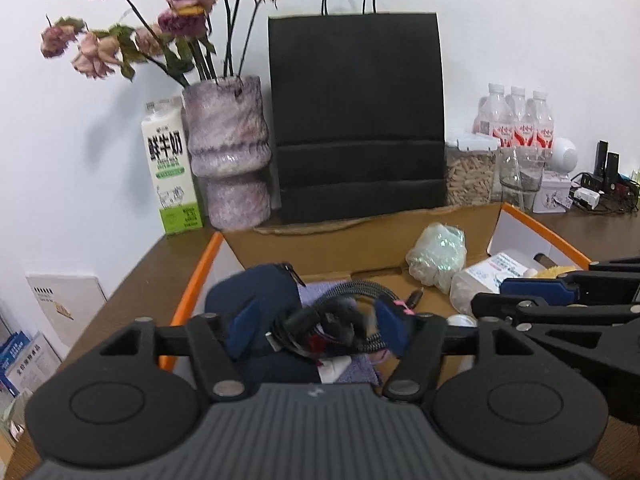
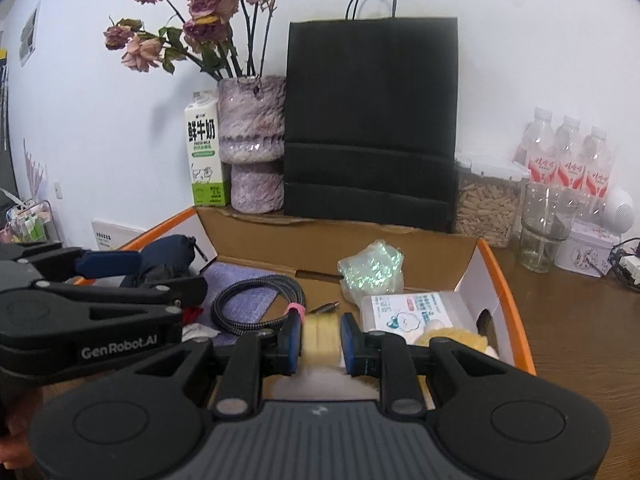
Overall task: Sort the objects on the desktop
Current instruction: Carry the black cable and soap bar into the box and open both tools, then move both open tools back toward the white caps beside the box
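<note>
An open cardboard box [image 1: 320,248] with an orange rim holds the desktop objects. My left gripper [image 1: 316,326] is open around a coiled braided cable [image 1: 348,300] with black plugs, above a navy pouch [image 1: 256,292] and a purple cloth [image 1: 360,372]. My right gripper [image 2: 320,336] is shut on a pale yellow sponge block [image 2: 320,334] over the box's front. The cable [image 2: 256,300], pouch [image 2: 168,258], an iridescent crumpled bag [image 2: 372,270] and a white plastic wipes box [image 2: 408,314] also show in the right wrist view. The right gripper shows in the left wrist view [image 1: 532,292].
Behind the box stand a black paper bag [image 1: 356,116], a purple vase of dried roses [image 1: 228,152] and a milk carton [image 1: 170,164]. At the right are a container of seeds [image 2: 486,204], a glass [image 2: 546,228], water bottles [image 2: 568,156] and a small tin [image 2: 588,250].
</note>
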A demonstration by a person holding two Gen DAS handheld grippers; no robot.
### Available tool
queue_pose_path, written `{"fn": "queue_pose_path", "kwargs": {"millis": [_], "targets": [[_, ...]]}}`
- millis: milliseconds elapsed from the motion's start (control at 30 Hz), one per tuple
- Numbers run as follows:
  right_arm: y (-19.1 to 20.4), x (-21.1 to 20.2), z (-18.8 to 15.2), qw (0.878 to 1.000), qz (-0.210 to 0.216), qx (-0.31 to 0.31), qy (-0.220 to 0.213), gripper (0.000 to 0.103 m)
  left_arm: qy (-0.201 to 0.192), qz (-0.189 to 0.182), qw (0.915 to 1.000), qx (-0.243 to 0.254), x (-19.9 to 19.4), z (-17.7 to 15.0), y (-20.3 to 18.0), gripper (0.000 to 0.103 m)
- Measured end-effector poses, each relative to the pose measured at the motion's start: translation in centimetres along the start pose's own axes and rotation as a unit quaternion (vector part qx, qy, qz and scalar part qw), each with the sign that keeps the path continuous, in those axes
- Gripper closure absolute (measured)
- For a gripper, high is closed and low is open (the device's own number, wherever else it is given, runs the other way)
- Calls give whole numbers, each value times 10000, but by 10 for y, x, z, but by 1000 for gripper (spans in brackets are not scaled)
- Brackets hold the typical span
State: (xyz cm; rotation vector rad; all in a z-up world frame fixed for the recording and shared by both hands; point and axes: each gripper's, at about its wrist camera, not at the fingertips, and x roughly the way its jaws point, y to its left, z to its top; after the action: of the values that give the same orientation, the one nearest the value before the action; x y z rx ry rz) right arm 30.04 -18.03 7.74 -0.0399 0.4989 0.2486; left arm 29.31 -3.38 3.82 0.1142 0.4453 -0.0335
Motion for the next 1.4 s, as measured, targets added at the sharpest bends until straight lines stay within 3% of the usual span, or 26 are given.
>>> {"fn": "queue_pose_path", "kwargs": {"millis": [67,233,300,367,933,1400], "targets": [[-1,-4,3,10000,-30,10,-58,72,-118,141,9998,8,-5,2,0,15],[-9,-11,9,9992,-308,190,-170,41,-291,428,9986,-146,-12,9,6,0],[-13,-13,10,9987,-391,262,-196,18,-355,515,9978,-196,-14,11,8,0],[-16,-17,12,9984,-342,360,-258,0,-350,550,9977,-191,-15,12,8,0],[-12,-29,17,9983,-307,326,-360,0,-335,555,9972,-367,-20,14,11,0],[-4,-57,13,9983,-203,338,-434,0,-420,451,9969,-490,-52,12,17,0]]}}
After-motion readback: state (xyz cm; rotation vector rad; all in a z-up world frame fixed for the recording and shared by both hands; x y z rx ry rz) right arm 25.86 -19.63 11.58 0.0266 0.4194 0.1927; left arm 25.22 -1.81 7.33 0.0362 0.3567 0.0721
